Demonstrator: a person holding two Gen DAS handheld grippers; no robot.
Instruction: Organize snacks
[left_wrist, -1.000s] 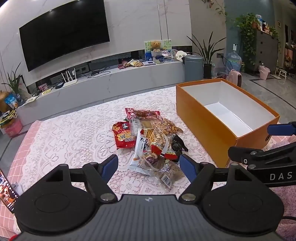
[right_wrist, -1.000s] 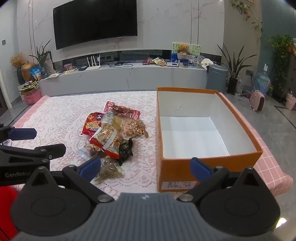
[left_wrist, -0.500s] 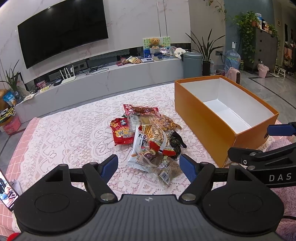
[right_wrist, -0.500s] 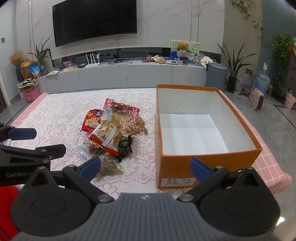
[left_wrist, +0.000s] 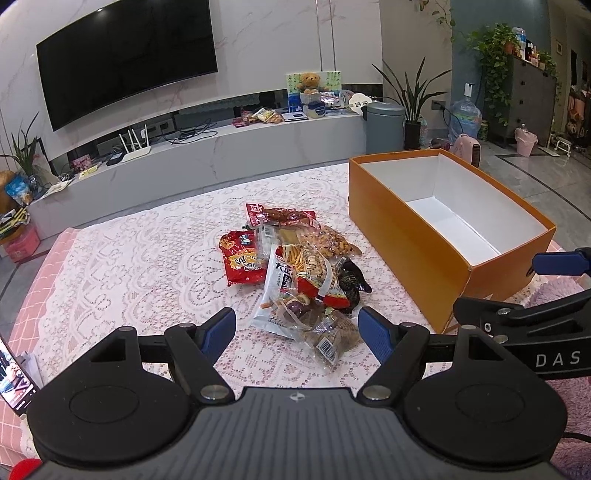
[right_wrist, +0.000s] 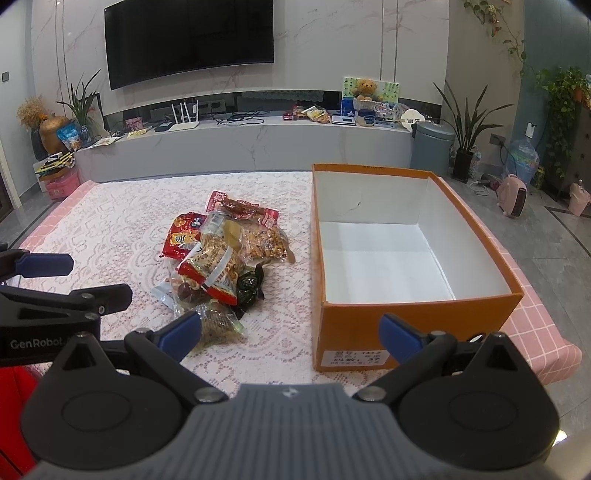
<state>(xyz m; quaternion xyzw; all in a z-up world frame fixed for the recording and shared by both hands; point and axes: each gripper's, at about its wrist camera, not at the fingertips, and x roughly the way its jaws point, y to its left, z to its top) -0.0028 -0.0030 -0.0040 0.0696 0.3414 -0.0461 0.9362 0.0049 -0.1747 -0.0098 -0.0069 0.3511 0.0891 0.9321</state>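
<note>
A pile of snack packets (left_wrist: 295, 273) lies on the lace-covered table (left_wrist: 140, 266); it also shows in the right wrist view (right_wrist: 221, 266). An empty orange box (left_wrist: 417, 243) with a white inside stands to its right, also in the right wrist view (right_wrist: 413, 325). My left gripper (left_wrist: 297, 330) is open and empty, just short of the pile's near edge, above a clear packet (left_wrist: 332, 338). My right gripper (right_wrist: 291, 332) is open and empty, in front of the box's near left corner. Each gripper shows at the other view's edge.
A long low TV cabinet (right_wrist: 251, 144) with a router and clutter runs behind the table, under a wall TV (right_wrist: 188, 37). A grey bin (right_wrist: 432, 147) and plants stand at the right. A phone (left_wrist: 14, 380) lies at the table's left edge.
Both grippers have moved slightly forward toward the pile and box, which look a little closer and lower in view. Both stay open and empty.
</note>
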